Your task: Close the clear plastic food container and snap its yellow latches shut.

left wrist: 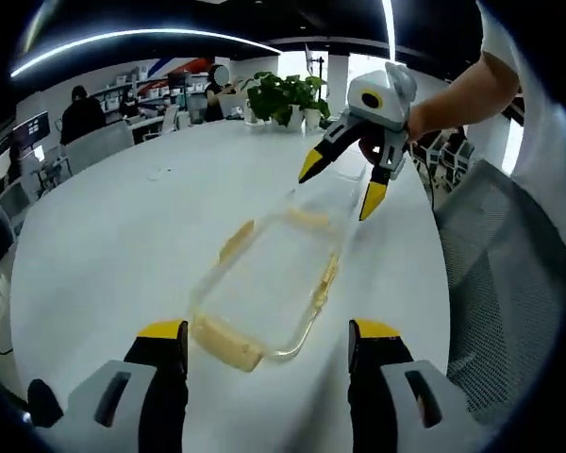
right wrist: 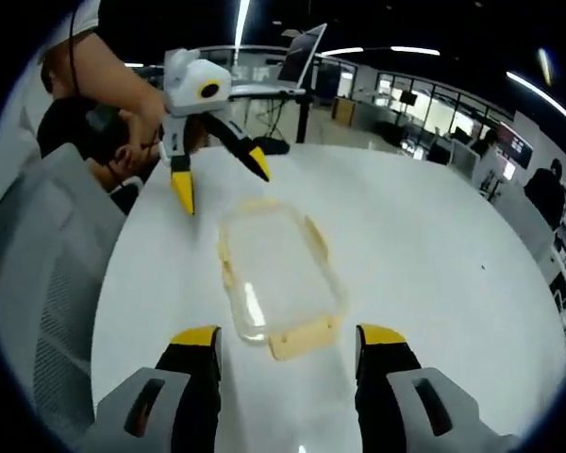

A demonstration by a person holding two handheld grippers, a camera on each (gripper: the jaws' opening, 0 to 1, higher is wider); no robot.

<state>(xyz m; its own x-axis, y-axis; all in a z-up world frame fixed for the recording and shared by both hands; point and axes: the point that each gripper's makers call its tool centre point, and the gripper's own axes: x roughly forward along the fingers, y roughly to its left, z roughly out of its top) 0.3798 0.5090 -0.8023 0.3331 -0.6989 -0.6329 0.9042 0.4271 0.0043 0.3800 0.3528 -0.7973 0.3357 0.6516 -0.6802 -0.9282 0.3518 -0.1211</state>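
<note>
Left gripper view, left to right. People [left wrist: 80,111] sit at desks far back on the left. White table [left wrist: 123,245] runs across most of the view. Left gripper [left wrist: 269,344] rises from the bottom edge, jaws spread wide, nothing between them. Container [left wrist: 264,283] lies flat on the table just beyond those jaws, long axis running away from the camera; clear, lid on. Yellow latches [left wrist: 228,345] show at its near end, along both long sides and at the far end; the near one seems to lie splayed out on the table, though the glare makes that hard to be sure of. Potted plants [left wrist: 288,97] stand at the table's far edge. Right gripper [left wrist: 341,181] hangs over the container's far end, jaws wide apart, yellow tips pointing down, holding nothing, a hand gripping it from behind. Grey mesh chair [left wrist: 509,274] stands beside the table on the right.

Right gripper view, left to right. Chair [right wrist: 38,283] sits at the left. Left gripper [right wrist: 222,179] hangs over the container's [right wrist: 278,269] far end, jaws wide, empty. Right gripper [right wrist: 288,344] at the bottom, jaws wide open, empty, near latch [right wrist: 302,337] just ahead of them. Table [right wrist: 434,245] stretches right. A laptop [right wrist: 302,52] stands at the far edge.
</note>
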